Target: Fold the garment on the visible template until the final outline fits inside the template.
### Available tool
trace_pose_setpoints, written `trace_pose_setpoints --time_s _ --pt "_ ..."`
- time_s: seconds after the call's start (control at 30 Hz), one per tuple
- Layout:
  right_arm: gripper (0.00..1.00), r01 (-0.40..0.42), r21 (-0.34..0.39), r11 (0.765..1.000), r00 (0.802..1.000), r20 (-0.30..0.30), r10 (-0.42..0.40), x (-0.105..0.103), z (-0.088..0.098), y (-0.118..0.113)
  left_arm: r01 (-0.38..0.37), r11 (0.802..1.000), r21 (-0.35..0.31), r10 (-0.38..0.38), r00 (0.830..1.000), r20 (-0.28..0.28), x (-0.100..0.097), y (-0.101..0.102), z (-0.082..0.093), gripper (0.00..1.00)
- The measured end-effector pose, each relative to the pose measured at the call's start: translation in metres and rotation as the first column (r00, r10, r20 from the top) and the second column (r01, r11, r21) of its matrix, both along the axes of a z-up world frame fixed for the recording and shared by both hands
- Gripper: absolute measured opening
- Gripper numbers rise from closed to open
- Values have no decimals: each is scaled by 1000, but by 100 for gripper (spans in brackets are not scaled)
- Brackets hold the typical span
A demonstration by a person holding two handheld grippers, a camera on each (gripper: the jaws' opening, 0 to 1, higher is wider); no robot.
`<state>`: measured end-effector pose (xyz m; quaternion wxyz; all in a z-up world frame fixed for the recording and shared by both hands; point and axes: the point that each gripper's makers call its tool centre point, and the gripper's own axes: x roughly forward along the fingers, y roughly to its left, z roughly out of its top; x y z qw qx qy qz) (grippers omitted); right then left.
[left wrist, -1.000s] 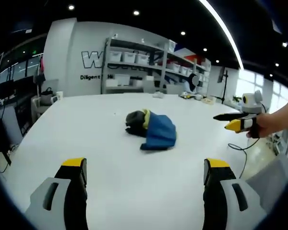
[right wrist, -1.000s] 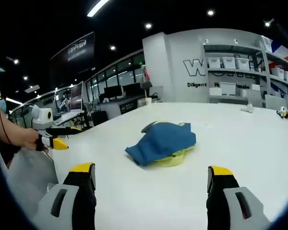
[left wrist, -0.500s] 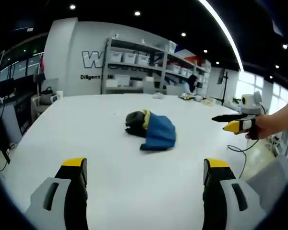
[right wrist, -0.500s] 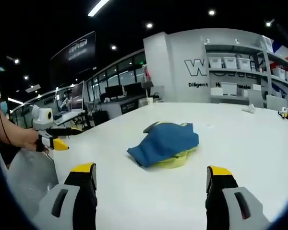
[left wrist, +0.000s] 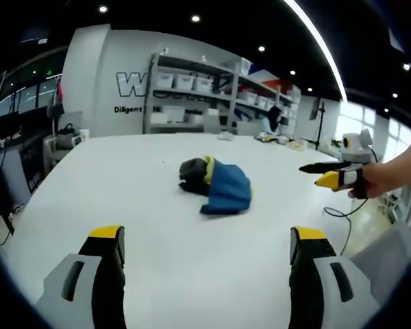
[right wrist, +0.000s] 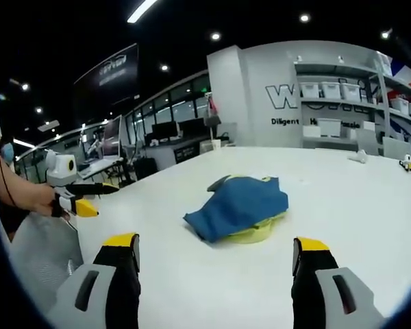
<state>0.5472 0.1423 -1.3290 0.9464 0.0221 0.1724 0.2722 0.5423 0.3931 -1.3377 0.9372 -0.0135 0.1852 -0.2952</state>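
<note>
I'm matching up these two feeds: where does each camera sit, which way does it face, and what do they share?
Left gripper view: rides the left gripper, open, above the white table, facing the crumpled garment; the right gripper in a hand enters from the right.
Right gripper view: rides the right gripper, open, facing the garment; the left gripper enters from the left.
Shared: garment, table, lettered wall with shelves.

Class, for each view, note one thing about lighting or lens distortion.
Left gripper view: the ceiling light strip curves, bent by the fisheye, and the blue garment casts little shadow. Right gripper view: the white table is bright and evenly lit, without hard glare.
</note>
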Motion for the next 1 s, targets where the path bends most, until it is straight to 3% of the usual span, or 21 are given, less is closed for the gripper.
trace_pose_setpoints --time_s 1.0 --pt "87 -2 -5 1000 1000 -16 2 2 -7 -6 14 1000 1 -14 1000 -10 4 -11 -1 98"
